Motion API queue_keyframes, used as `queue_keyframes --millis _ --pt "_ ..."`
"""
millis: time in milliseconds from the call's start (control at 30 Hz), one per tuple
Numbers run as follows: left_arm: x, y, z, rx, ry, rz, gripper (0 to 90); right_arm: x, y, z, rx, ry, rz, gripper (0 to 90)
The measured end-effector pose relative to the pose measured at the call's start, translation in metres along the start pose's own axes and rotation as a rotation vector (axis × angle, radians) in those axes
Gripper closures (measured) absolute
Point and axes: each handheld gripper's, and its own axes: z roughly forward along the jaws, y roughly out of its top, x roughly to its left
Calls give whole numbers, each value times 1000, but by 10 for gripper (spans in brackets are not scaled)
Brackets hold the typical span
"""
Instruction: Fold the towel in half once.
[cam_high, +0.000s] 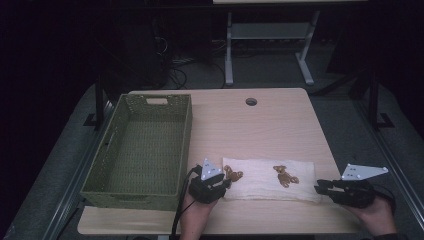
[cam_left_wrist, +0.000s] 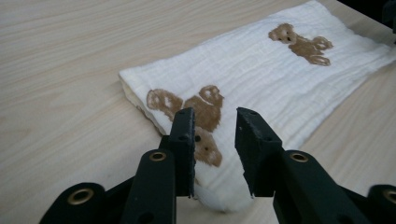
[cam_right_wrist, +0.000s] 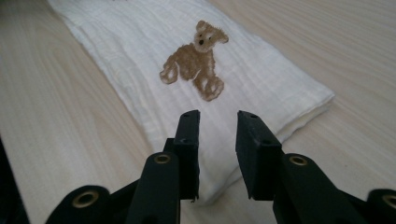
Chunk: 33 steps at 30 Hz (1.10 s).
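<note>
A folded white cloth (cam_high: 255, 176) printed with brown teddy bears lies flat near the table's front edge. My left gripper (cam_high: 223, 184) is at its left end. In the left gripper view its jaws (cam_left_wrist: 215, 119) stand apart over the cloth (cam_left_wrist: 275, 79), with the corner bulging loosely between them and a bear print just ahead. My right gripper (cam_high: 320, 189) is at the cloth's right end. In the right gripper view it (cam_right_wrist: 218, 119) is open too, with the near corner of the cloth (cam_right_wrist: 140, 60) lying under the gap and not pinched.
A green woven basket (cam_high: 131, 194) stands empty on the left side of the light wooden table (cam_high: 250, 130), close to my left gripper. A round cable hole (cam_high: 251, 101) is at the table's far edge. A white desk frame (cam_high: 270, 32) stands beyond.
</note>
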Motion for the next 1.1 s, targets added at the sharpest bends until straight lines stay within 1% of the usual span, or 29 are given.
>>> queue_keyframes --millis 33,67,100,133,167,200,267,367,433,500,633,700,733,767,833,867,900,967,1033,1100 --pt "1 1 3 0 0 -5 658 -1 2 2 -2 -5 6 681" --pt "3 3 7 0 5 2 643 -2 4 4 1 -12 4 681" --pt "3 3 7 0 5 2 631 -2 4 4 1 -12 4 681" --pt "8 6 14 6 5 -2 625 -8 10 8 1 -39 0 682" --pt "8 6 14 6 5 -2 621 -10 12 10 -1 -41 1 683" --pt "12 11 21 9 12 -3 621 -13 14 12 -1 -47 6 683" --pt "17 16 28 13 14 -1 618 -20 18 16 -5 -58 20 688" --pt "24 23 36 20 18 2 612 -30 23 24 -1 -73 25 693" --pt "29 27 41 19 22 3 608 -38 27 28 -1 -83 38 693" --pt "33 30 45 22 27 1 604 -46 29 34 6 -91 38 693" --pt "40 35 51 14 46 4 590 -63 32 43 22 -104 73 693" --pt "44 37 53 20 63 8 580 -69 32 48 32 -105 85 693" --pt "46 38 53 22 66 8 580 -71 32 50 40 -102 95 694" --pt "46 38 53 22 66 8 579 -72 31 52 52 -99 91 699" --pt "50 41 57 31 75 13 578 -73 29 55 75 -98 87 720" --pt "50 41 57 31 75 13 577 -73 29 55 75 -98 87 720" --pt "52 42 59 40 76 16 578 -72 27 58 97 -101 82 747" --pt "53 42 61 41 77 20 575 -73 27 58 93 -95 86 764" --pt "55 43 65 57 60 14 568 -71 27 58 98 -90 87 803" --pt "56 44 66 64 57 17 566 -70 28 59 99 -88 86 815"
